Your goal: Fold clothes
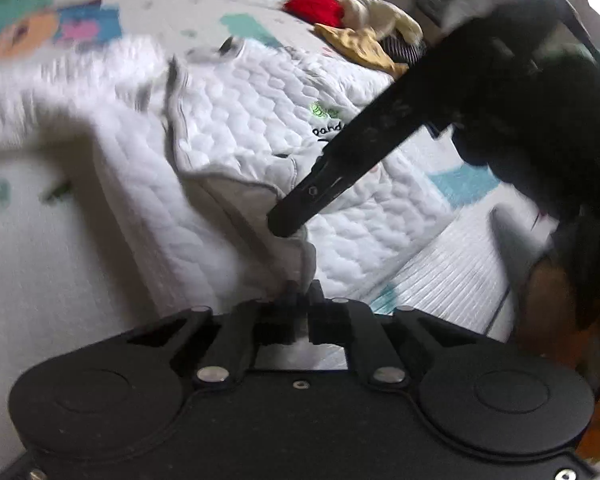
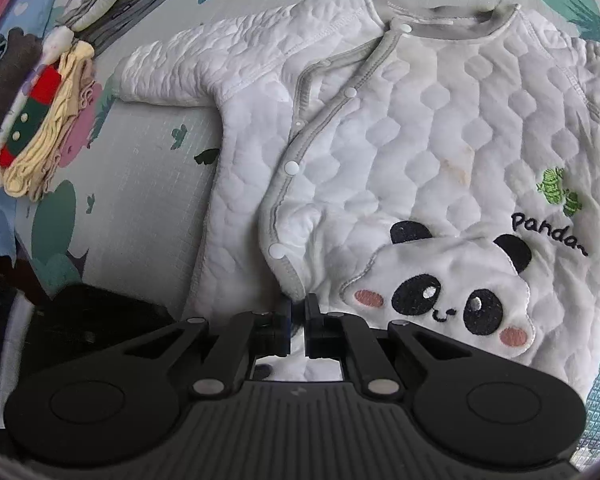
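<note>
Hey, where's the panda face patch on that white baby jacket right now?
In the right wrist view, the panda face patch sits low on the white quilted jacket, just right of the right gripper, below the "Panda" lettering.

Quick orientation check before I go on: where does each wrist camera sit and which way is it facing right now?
Left wrist: rides on the left gripper, angled down across the white quilted jacket; shows its own fingers pinching a grey-trimmed edge, plus the right gripper reaching in from the right.
Right wrist: rides on the right gripper, looking steeply down on the jacket's front and panda patch; its fingers clamp the hem.
Shared: the jacket, the "Panda" lettering, the patterned mat.
</note>
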### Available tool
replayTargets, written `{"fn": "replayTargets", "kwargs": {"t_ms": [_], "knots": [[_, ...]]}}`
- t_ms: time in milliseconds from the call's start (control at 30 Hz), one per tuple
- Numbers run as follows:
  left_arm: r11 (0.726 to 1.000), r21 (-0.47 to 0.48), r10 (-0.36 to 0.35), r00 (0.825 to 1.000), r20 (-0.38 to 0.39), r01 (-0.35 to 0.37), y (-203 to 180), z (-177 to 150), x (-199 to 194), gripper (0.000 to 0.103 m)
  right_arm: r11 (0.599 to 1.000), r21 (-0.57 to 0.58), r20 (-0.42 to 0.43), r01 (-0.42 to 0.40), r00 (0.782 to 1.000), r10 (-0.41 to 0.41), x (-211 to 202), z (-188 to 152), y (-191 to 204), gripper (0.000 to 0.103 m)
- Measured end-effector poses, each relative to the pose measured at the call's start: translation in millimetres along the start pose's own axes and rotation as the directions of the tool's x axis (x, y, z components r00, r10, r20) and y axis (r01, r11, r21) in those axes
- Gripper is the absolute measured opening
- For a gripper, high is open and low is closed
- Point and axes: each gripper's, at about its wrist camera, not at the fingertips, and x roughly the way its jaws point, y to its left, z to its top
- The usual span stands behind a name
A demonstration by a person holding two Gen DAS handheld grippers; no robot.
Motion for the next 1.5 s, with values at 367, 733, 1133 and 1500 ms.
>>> {"fn": "replayTargets", "kwargs": {"t_ms": [367,733,1133,1500], "knots": [[0.947,-0.275,-0.158,0.986,0.053,0.167,15.7,-2.8,6.9,0.002,0.916,0.275,0.120,-0.293,0.956,0.269,-27.5,-4.4,-54.1,0.025],[0.864,-0.479,-0.133,0.988,0.076,0.154,44.0,-10.3,-6.5,0.002,0.604,-0.744,0.146,0.286,0.951,-0.271,-33.7,-77.3,13.3,0.055],[0.780,-0.548,-0.250,0.953,0.171,0.303,49.5,-1.1,-9.1,0.002,0.252,-0.881,0.275,0.400,0.868,-0.414,-8.7,-138.4,10.6,0.043],[0.819,-0.529,-0.222,0.973,0.070,0.225,41.5,1.7,10.3,0.002,0.397,-0.740,0.362,0.544,0.818,-0.447,-44.1,-126.1,-16.9,0.010]]}}
